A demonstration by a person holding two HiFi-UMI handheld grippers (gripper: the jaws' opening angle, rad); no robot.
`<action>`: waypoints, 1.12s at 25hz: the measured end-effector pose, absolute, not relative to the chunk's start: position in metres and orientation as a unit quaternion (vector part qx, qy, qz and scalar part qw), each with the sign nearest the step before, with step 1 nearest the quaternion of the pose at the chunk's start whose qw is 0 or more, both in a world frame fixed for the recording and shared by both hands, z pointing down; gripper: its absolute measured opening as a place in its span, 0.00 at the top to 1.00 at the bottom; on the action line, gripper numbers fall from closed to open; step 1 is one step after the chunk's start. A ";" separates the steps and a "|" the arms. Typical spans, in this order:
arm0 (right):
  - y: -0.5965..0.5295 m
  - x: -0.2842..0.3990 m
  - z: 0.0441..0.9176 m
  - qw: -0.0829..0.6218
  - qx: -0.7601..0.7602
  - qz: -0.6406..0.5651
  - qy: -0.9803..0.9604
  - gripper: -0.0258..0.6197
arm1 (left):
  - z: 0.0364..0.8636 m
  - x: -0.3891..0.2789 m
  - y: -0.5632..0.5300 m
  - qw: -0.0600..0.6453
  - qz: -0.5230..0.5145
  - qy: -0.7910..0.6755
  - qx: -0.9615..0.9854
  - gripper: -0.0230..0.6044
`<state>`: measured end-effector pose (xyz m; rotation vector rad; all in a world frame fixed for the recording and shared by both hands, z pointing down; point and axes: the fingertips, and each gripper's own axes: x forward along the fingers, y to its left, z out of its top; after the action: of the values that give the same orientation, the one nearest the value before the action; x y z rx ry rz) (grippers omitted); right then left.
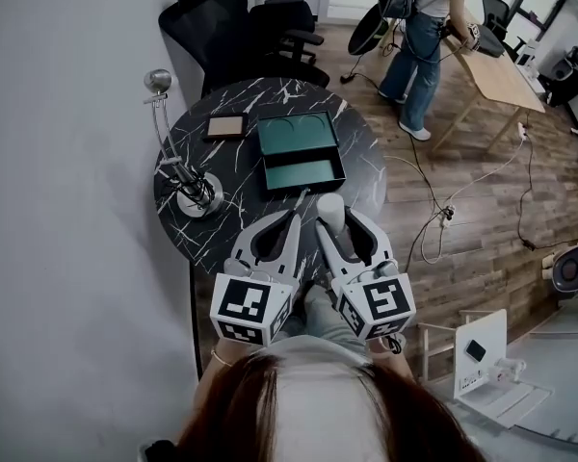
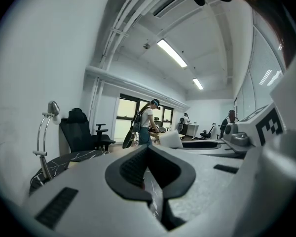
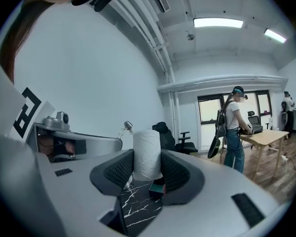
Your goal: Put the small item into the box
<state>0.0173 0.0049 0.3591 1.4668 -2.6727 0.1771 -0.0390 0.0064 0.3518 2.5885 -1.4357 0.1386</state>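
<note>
carrying step: right gripper (image 3: pixel 148 172) clamps the white cylinder (image 3: pixel 147 149) at lower centre, short of the open green box (image 1: pixel 303 171) on the marble table (image 1: pixel 188 142). left gripper (image 2: pixel 148 151) is closed and empty. next, i judge: reach over a compartment, lower, release.

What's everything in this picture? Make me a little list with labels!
table: round, black marble
box: teal, open, on the table
right gripper: fingers shut on the small item, which is white and upright
left gripper: fingers together, nothing between them
also on the table: brown square, chrome lamp
</note>
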 end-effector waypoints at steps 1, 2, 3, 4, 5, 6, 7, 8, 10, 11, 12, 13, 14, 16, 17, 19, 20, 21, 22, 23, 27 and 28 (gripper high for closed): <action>0.002 0.017 0.359 0.044 0.480 0.058 -0.874 0.67 | 0.352 -0.039 0.004 0.089 0.046 -0.482 0.870 0.95; -0.001 0.017 0.359 0.044 0.480 0.058 -0.874 0.67 | 0.352 -0.039 0.001 0.088 0.046 -0.482 0.870 0.95; -0.004 0.017 0.360 0.044 0.479 0.058 -0.875 0.67 | 0.352 -0.040 -0.002 0.087 0.046 -0.483 0.870 0.95; -0.008 0.016 0.360 0.044 0.478 0.058 -0.875 0.67 | 0.352 -0.040 -0.005 0.086 0.046 -0.484 0.870 0.95; -0.011 0.015 0.360 0.044 0.477 0.058 -0.876 0.67 | 0.352 -0.042 -0.009 0.085 0.045 -0.485 0.869 0.95; -0.015 0.014 0.361 0.045 0.476 0.058 -0.876 0.67 | 0.352 -0.043 -0.013 0.085 0.045 -0.487 0.868 0.95; -0.018 0.014 0.361 0.046 0.474 0.057 -0.877 0.67 | 0.352 -0.044 -0.016 0.085 0.045 -0.489 0.867 0.95; -0.022 0.013 0.361 0.046 0.473 0.057 -0.878 0.67 | 0.352 -0.044 -0.020 0.085 0.045 -0.490 0.866 0.95; -0.030 0.013 0.360 0.045 0.471 0.056 -0.879 0.67 | 0.353 -0.045 -0.027 0.085 0.047 -0.492 0.865 0.95; -0.034 0.013 0.359 0.045 0.470 0.055 -0.880 0.67 | 0.353 -0.045 -0.031 0.085 0.047 -0.493 0.865 0.95; -0.038 0.012 0.359 0.044 0.469 0.055 -0.880 0.67 | 0.353 -0.045 -0.034 0.084 0.048 -0.494 0.864 0.95; -0.042 0.012 0.360 0.045 0.468 0.055 -0.881 0.67 | 0.353 -0.045 -0.039 0.084 0.047 -0.495 0.863 0.95; -0.046 0.011 0.360 0.046 0.466 0.055 -0.882 0.67 | 0.353 -0.045 -0.043 0.084 0.047 -0.497 0.863 0.95; -0.054 0.010 0.361 0.048 0.462 0.055 -0.884 0.67 | 0.353 -0.045 -0.052 0.083 0.048 -0.498 0.862 0.95; -0.058 0.010 0.362 0.048 0.461 0.055 -0.884 0.67 | 0.353 -0.046 -0.056 0.083 0.049 -0.499 0.861 0.95; -0.066 0.010 0.362 0.049 0.458 0.055 -0.886 0.67 | 0.354 -0.046 -0.065 0.081 0.051 -0.503 0.859 0.95; -0.070 0.010 0.363 0.050 0.456 0.055 -0.887 0.67 | 0.354 -0.048 -0.069 0.080 0.052 -0.505 0.858 0.95; -0.073 0.011 0.363 0.052 0.454 0.054 -0.888 0.67 | 0.354 -0.049 -0.073 0.080 0.052 -0.508 0.856 0.95; -0.077 0.011 0.363 0.054 0.452 0.054 -0.889 0.67 | 0.354 -0.050 -0.077 0.080 0.053 -0.511 0.854 0.95; -0.081 0.011 0.364 0.056 0.450 0.053 -0.890 0.67 | 0.354 -0.051 -0.081 0.081 0.053 -0.513 0.853 0.95; -0.097 0.014 0.368 0.064 0.443 0.052 -0.893 0.67 | 0.356 -0.054 -0.099 0.081 0.055 -0.521 0.848 0.95; -0.100 0.014 0.369 0.066 0.441 0.052 -0.894 0.67 | 0.356 -0.055 -0.103 0.080 0.055 -0.523 0.847 0.95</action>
<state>0.0142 -0.1002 0.3694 1.3289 -2.6964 0.1564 -0.0547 -0.1026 0.3564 2.5323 -1.5631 0.1656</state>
